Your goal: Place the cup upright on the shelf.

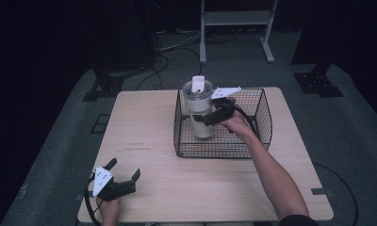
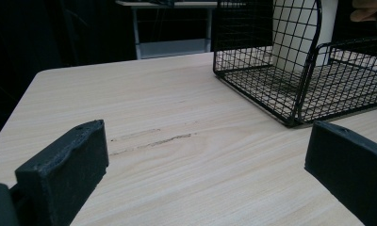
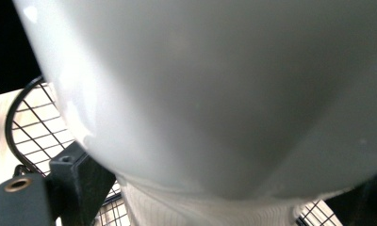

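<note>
From above, a tall white cup (image 1: pixel 199 110) with a lid stands in a wire basket (image 1: pixel 262 110) on the counter (image 1: pixel 144 132). The right gripper (image 1: pixel 206 118) grasps the cup's middle, a good place to hold it. It looks hard, smooth and maybe slippery.

The left gripper (image 1: pixel 125 172) rests near the counter's front edge.

In the left gripper view, its fingers (image 2: pixel 64 174) are spread wide, holding nothing.

In the right gripper view, fingers (image 3: pixel 80 179) press against the cup (image 3: pixel 224 94).
</note>
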